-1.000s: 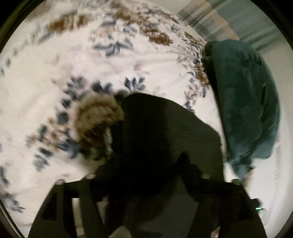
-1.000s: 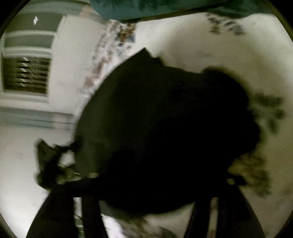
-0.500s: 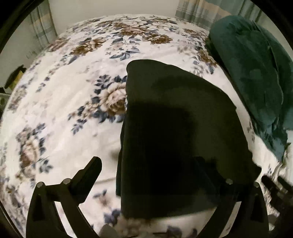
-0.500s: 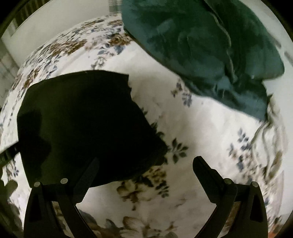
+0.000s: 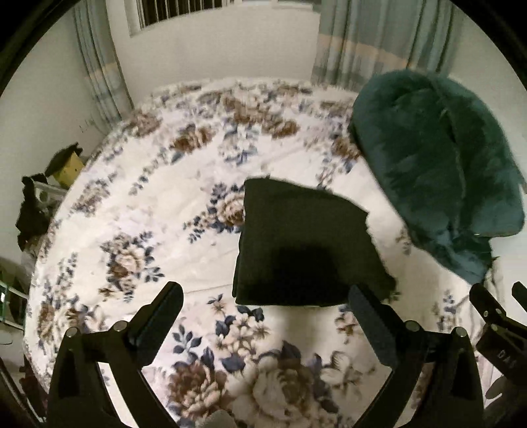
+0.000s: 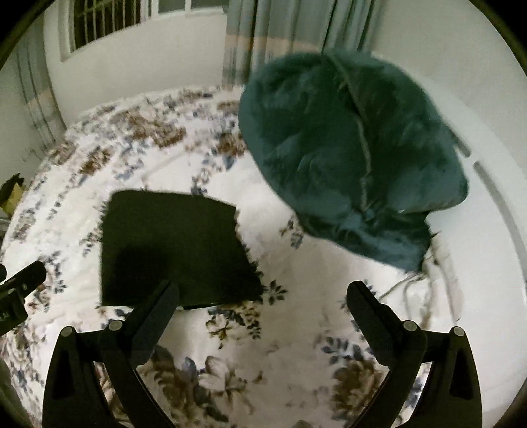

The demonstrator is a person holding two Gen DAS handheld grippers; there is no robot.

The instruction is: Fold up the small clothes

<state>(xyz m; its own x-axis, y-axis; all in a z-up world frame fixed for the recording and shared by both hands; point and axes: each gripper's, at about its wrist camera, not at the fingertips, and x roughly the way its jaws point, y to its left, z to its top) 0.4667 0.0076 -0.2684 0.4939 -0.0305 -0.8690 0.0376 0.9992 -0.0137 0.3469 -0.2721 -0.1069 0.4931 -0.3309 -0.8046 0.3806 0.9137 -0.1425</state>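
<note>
White walls, a barred window [image 5: 184,13] and pale striped curtains [image 5: 359,49] are closing off the far side of the room, and a bed is filling most of both views. Its cover [image 5: 138,204], white with brown and blue flowers, is lying fairly smooth under everything else.

On the cover, a black garment [image 5: 296,243] is sitting folded into a flat, roughly square packet. Its edges are looking stacked along the left side in the left wrist view, so several layers are lying one on another. In the right wrist view the same garment [image 6: 171,243] is showing left of centre, flat on the cover.

A dark teal blanket [image 5: 438,171] is lying bunched in a heap to the right of the garment and apart from it, with bare cover between the two. It is reaching toward the bed's far right edge.

The left gripper [image 5: 263,316] is hanging above the cover with its jaws spread wide and nothing between them; the garment's near edge is showing just beyond its fingertips, not touched. The right gripper [image 6: 262,309] is likewise gaping wide and gripping nothing, with flowered cover showing between its fingers [image 6: 369,316]. Its left finger is overlapping the garment's near corner in the picture, but contact is not evident.

At the left bed edge, some dark and yellowish clutter [image 5: 62,164] is standing by the wall, too blurred to name.
</note>
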